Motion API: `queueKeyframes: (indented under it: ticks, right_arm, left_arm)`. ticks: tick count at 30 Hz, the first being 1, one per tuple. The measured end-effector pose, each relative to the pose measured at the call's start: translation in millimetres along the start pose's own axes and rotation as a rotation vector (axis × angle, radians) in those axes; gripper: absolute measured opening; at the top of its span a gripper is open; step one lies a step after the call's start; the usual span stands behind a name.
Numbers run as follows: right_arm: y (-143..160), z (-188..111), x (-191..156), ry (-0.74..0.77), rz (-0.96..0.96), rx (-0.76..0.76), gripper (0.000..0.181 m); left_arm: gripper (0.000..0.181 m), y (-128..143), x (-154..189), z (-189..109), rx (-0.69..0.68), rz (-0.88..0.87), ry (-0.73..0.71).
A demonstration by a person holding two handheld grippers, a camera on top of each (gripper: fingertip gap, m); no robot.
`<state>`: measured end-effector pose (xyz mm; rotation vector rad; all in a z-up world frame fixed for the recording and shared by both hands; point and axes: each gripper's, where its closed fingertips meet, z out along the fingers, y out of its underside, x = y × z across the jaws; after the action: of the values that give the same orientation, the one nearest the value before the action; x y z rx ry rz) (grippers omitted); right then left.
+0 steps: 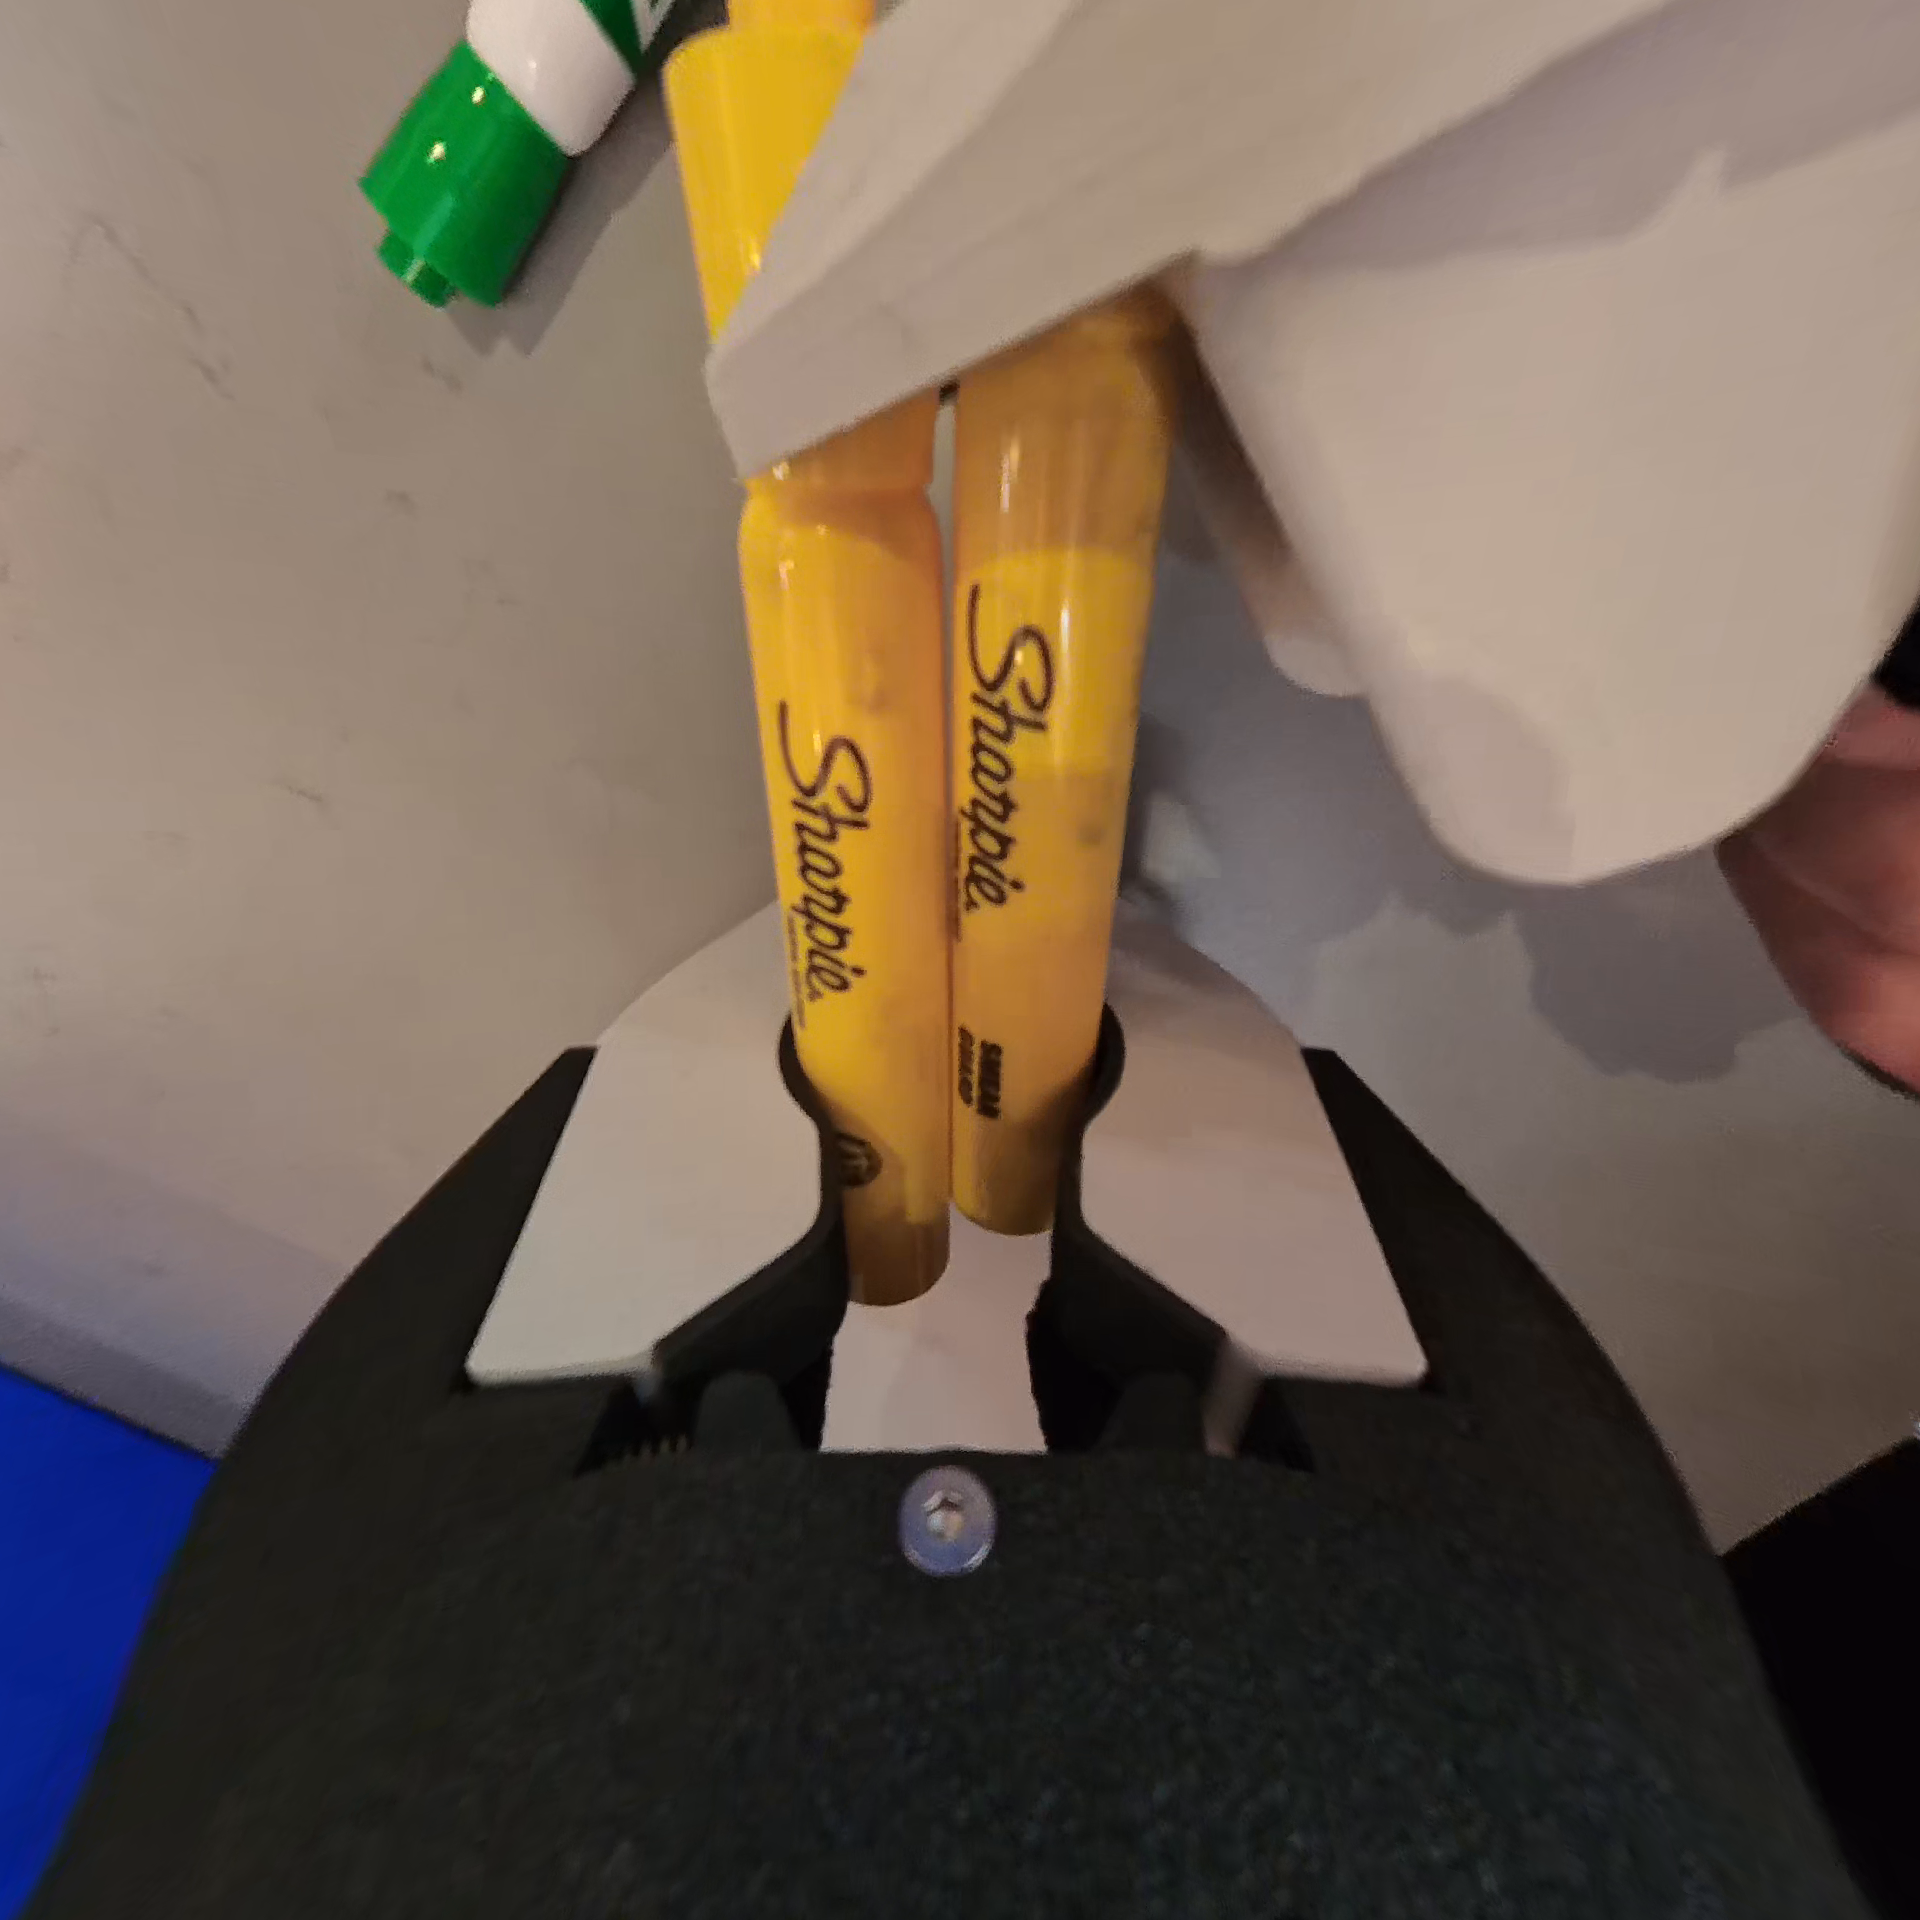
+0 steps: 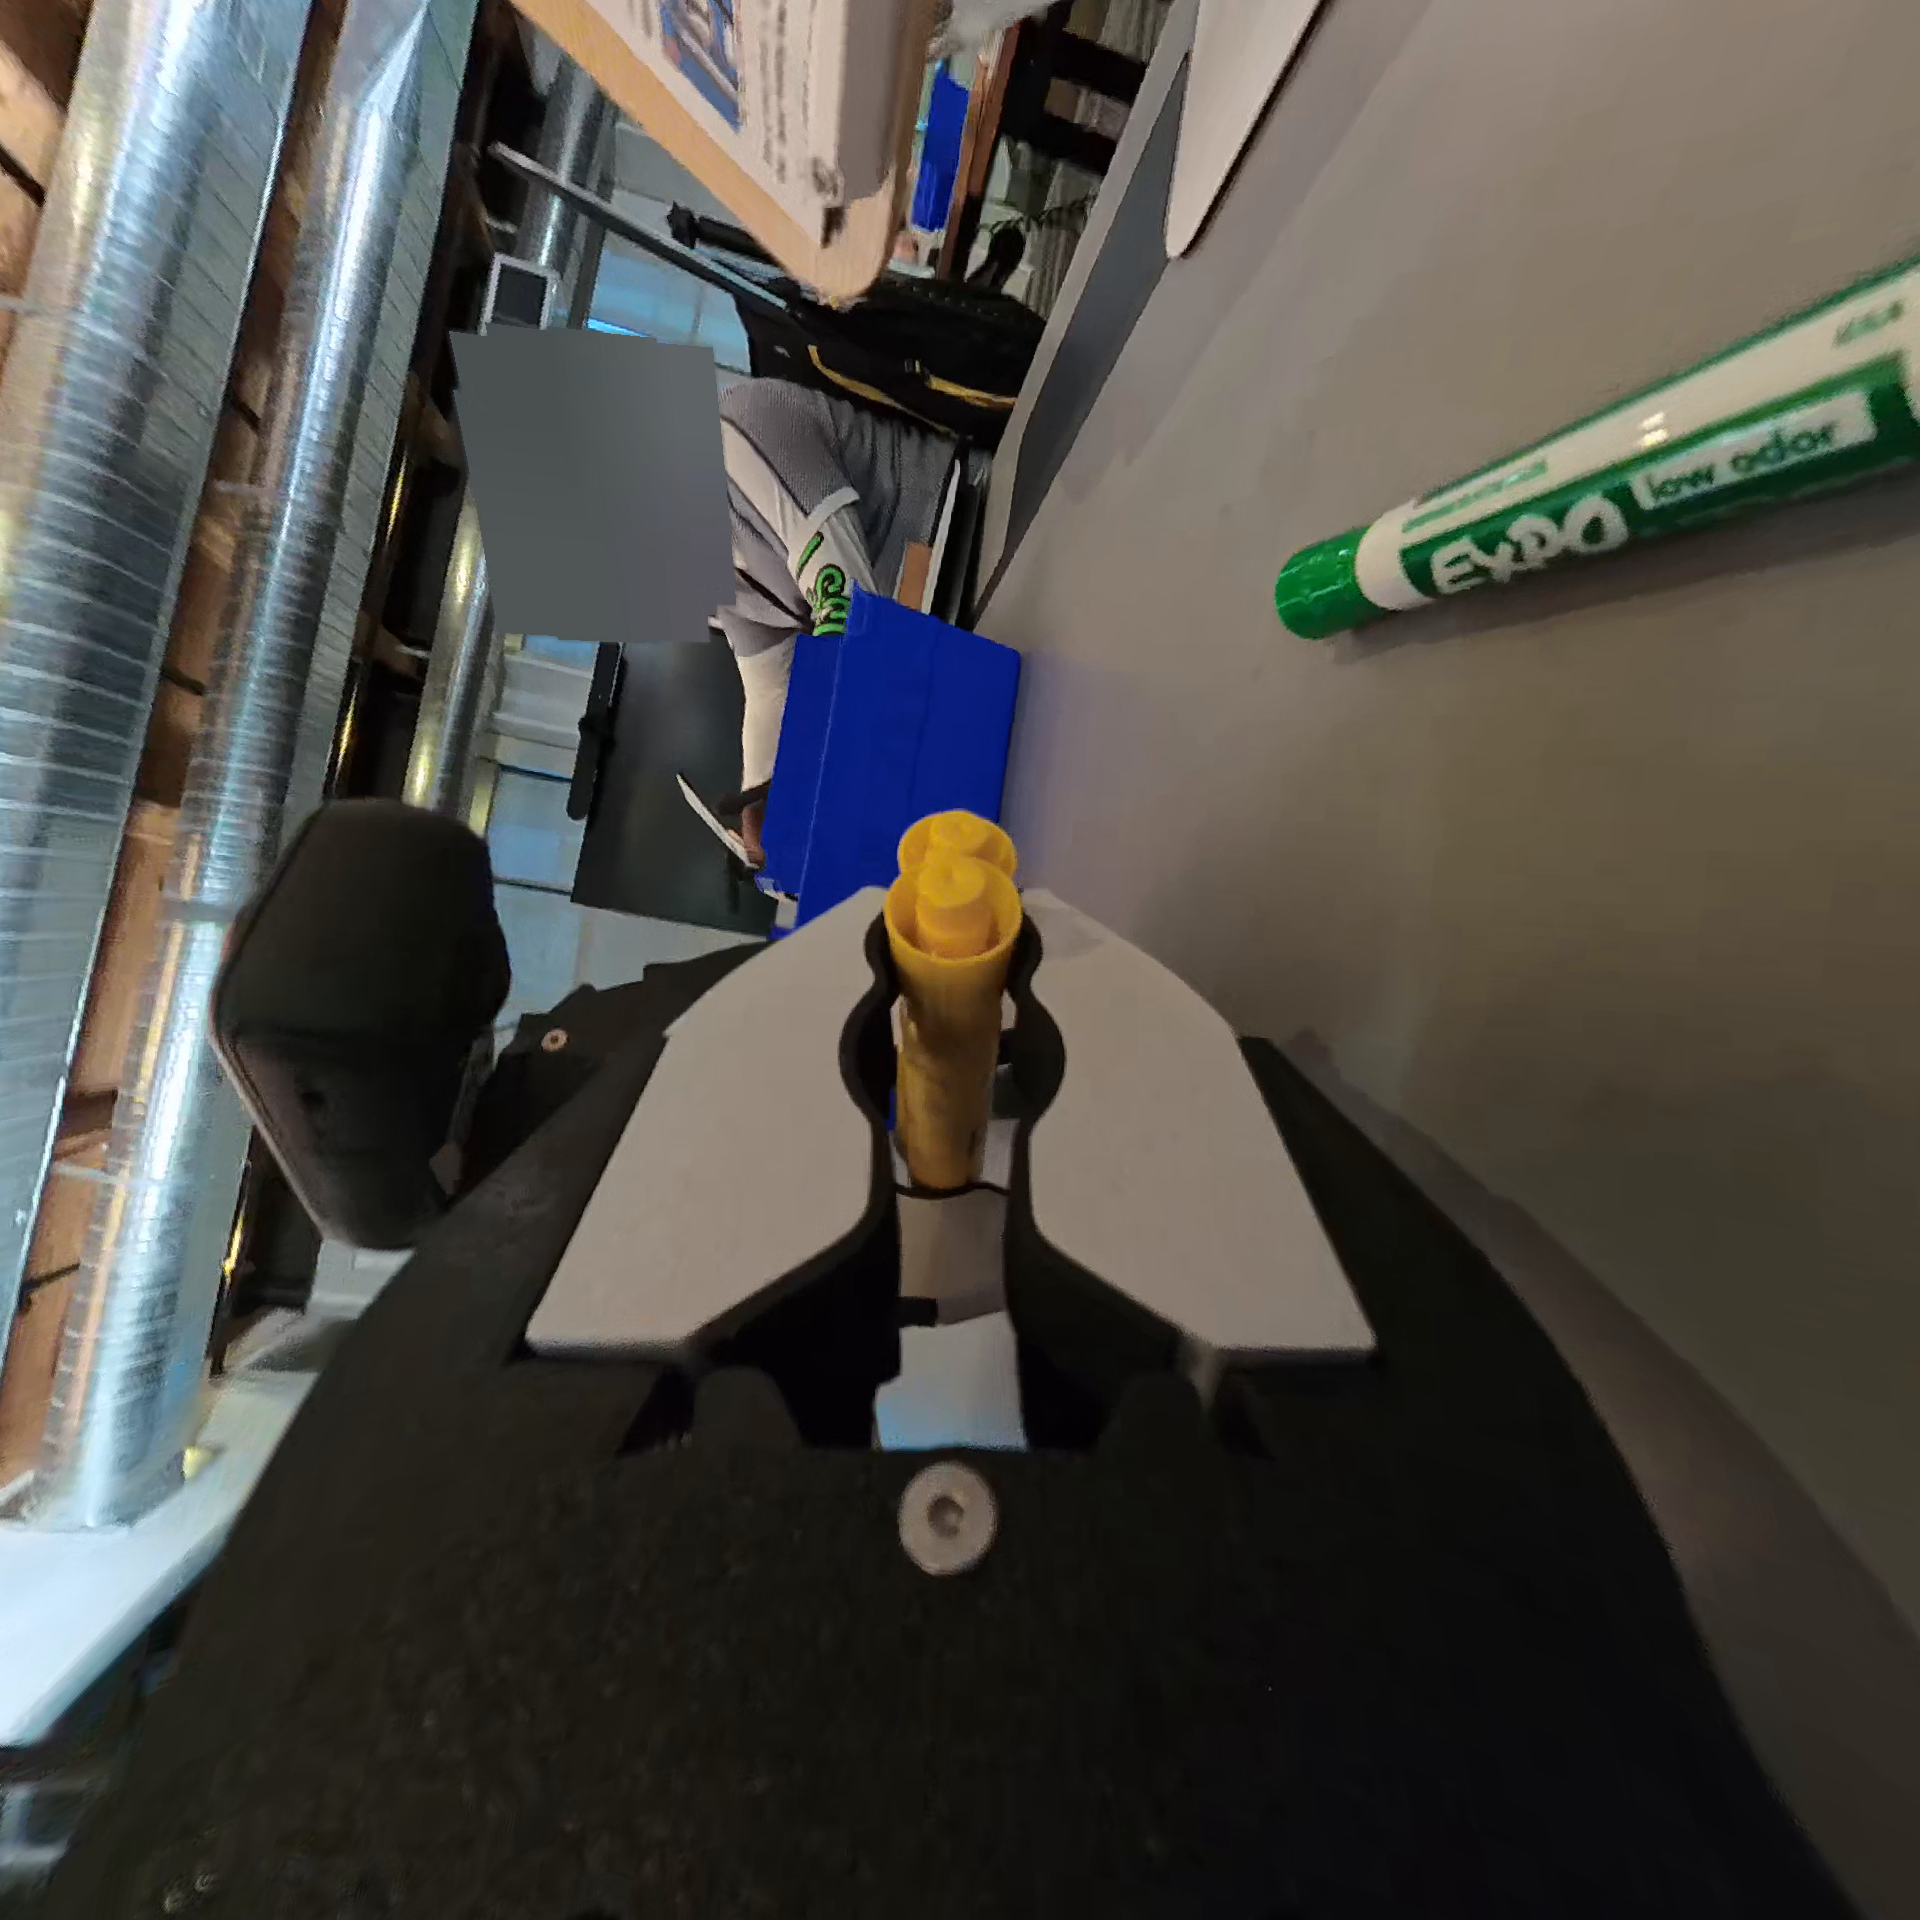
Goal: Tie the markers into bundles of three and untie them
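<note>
Both grippers (image 1: 951, 1132) (image 2: 951, 997) around yellow markers (image 1: 945, 831).

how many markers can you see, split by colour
yellow markers: 3 (two side by side held in the left tool, a third partly hidden behind the right tool)
green marker: 1 (lying loose on the table)
total: 4
</note>
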<state>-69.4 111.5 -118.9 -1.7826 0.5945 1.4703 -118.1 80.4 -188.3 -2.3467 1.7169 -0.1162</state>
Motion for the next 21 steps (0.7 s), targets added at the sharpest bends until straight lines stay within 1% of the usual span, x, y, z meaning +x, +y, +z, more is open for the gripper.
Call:
queueKeyframes:
  ticks: [1,4,7,10,13,15,17,19,21]
  right_arm:
    - [0,-1,-2,-0.018,-0.022,-0.016,0.018]
    - [-4,-8,-3,-0.049,-0.104,-0.055,0.023]
    - [-9,-17,-3,-0.056,-0.226,-0.088,0.028]
    - [-6,-25,-4,-0.066,-0.365,-0.165,0.032]
    - [1,-33,-11,-0.081,-0.535,-0.227,0.031]
    - [6,-34,-13,-0.053,-0.652,-0.236,0.028]
    - [10,-31,-9,0.010,-0.748,-0.242,0.028]
    - [14,-27,-6,0.035,-0.776,-0.256,0.027]
    - [15,-25,-1,0.062,-0.744,-0.254,0.026]
  left_arm:
    - [0.043,-1,3,-2,0.015,-0.002,0.029]
    - [0.043,2,7,-7,0.032,0.015,0.088]
    - [0.043,11,3,-9,0.019,0.041,0.094]
    - [0.042,17,3,-12,0.029,0.054,0.124]
    - [0.042,27,-3,-10,-0.003,0.080,0.096]
    - [0.042,30,-1,-9,-0.006,0.077,0.109]
    - [0.042,30,0,-8,-0.001,0.076,0.112]
    - [0.043,30,1,-7,-0.003,0.083,0.106]
    - [0.042,28,3,-7,0.004,0.088,0.103]
